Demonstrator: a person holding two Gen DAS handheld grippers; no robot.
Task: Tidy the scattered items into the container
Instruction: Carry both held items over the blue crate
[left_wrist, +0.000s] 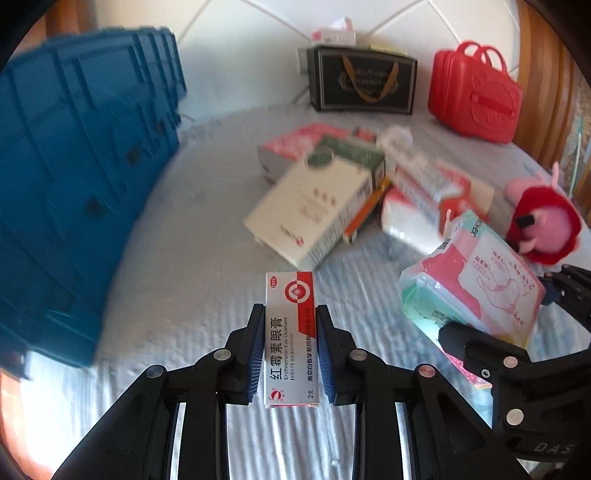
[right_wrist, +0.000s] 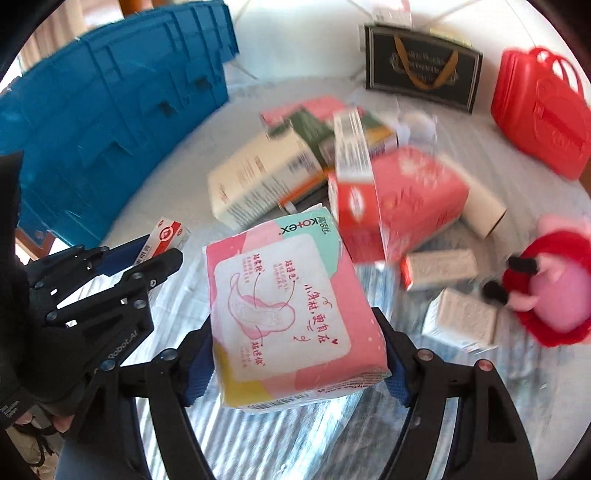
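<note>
Two tongs, both loaded. Left tongs (left_wrist: 290, 325) clamped tight on an ointment box (left_wrist: 290, 332), white with red end, blue pads (left_wrist: 258, 354) pressed on its long sides, box end-on along the fingers and clear of the bed (left_wrist: 192, 280). Right tongs (right_wrist: 299, 354) set fairly wide and closed around a pink pad pack (right_wrist: 280, 310); pads (right_wrist: 397, 376) bite into both sides of the soft wrapper, pack lifted off the bed.

From the right wrist view the left tongs (right_wrist: 162, 254) sit just left of the pack, same box (right_wrist: 166, 236) poking out, gloved hand (right_wrist: 55, 350) behind them. From the left wrist view the pack (left_wrist: 476, 280) hangs lower right with the right tongs (left_wrist: 480, 350) under it.

Blue crate (left_wrist: 74, 177) stands on the bed at the left, well apart from both held items; its inside is not visible. Pile (left_wrist: 332, 192) of loose stuff mid-bed: big white carton (left_wrist: 310, 214), green box, red-and-white boxes, tissue packs, all overlapping, blurred. Small white boxes (right_wrist: 461, 317) lie right of the pack next to a pink plush in red (right_wrist: 554, 288). Far edge: black gift bag (left_wrist: 364, 79) upright, red case (left_wrist: 476, 92) to its right.
</note>
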